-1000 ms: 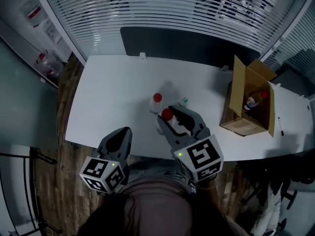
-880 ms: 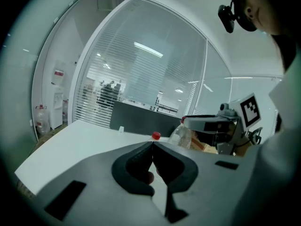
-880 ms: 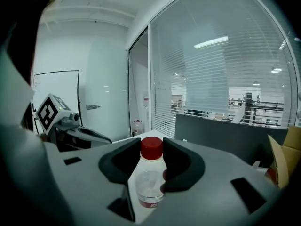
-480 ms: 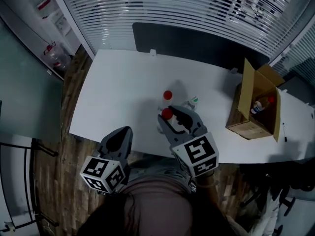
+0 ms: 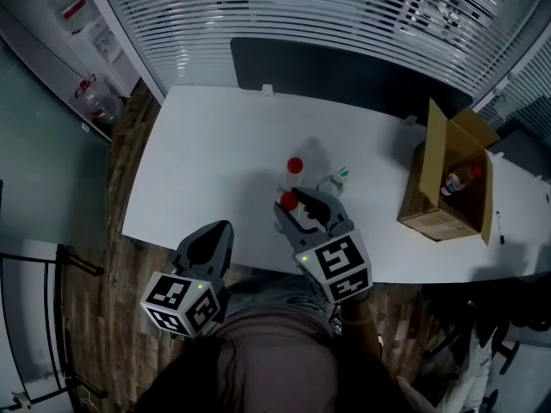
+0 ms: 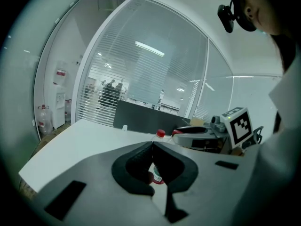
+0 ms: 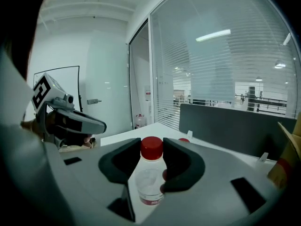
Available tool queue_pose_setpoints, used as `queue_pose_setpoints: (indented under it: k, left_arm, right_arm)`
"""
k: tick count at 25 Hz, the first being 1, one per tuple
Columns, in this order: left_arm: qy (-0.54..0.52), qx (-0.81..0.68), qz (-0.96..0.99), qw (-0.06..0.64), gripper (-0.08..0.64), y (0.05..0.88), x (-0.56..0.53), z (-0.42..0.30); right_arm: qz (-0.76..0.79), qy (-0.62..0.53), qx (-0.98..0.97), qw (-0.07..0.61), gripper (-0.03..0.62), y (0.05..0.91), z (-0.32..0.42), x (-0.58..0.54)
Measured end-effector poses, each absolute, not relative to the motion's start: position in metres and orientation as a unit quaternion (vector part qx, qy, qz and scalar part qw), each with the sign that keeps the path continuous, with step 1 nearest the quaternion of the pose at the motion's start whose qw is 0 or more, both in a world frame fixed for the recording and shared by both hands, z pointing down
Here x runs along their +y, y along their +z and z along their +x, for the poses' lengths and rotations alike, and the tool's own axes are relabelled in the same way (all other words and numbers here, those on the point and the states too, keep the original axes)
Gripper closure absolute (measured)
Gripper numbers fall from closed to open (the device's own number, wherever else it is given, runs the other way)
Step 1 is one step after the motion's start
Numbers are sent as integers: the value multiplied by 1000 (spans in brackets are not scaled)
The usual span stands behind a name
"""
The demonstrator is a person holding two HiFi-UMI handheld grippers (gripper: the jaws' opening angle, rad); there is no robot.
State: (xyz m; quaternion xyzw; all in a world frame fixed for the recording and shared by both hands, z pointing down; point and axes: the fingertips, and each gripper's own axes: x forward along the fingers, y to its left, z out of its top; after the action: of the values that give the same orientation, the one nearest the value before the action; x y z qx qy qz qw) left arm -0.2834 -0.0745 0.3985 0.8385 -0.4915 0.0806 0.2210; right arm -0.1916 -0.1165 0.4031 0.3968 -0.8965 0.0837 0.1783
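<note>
My right gripper (image 5: 297, 203) is shut on a clear bottle with a red cap (image 5: 287, 200), held above the front part of the white table (image 5: 207, 153). In the right gripper view the bottle (image 7: 150, 173) stands upright between the dark pads (image 7: 181, 166). A second red-capped bottle (image 5: 295, 166) and a green-capped bottle (image 5: 343, 175) stand just behind it. My left gripper (image 5: 215, 231) hangs off the table's front edge, left of the bottles. Its jaws (image 6: 151, 146) meet with nothing between them.
An open cardboard box (image 5: 435, 166) stands at the table's right end with a bottle (image 5: 453, 182) inside. A dark panel (image 5: 344, 67) runs along the far edge, with window blinds behind. Wood floor (image 5: 95, 265) lies left of the table.
My right gripper has shifted slightly left with the bottle still held. The head view has moved, so the table sits further right. The left gripper has stayed put.
</note>
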Motion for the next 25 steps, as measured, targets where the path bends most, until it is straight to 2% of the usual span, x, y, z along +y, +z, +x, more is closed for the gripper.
queue_pose_setpoints:
  k: [25]
  left_arm:
    - [88, -474, 846, 226, 552, 405, -89, -276]
  right_arm:
    - [369, 103, -896, 223, 427, 449, -203, -109]
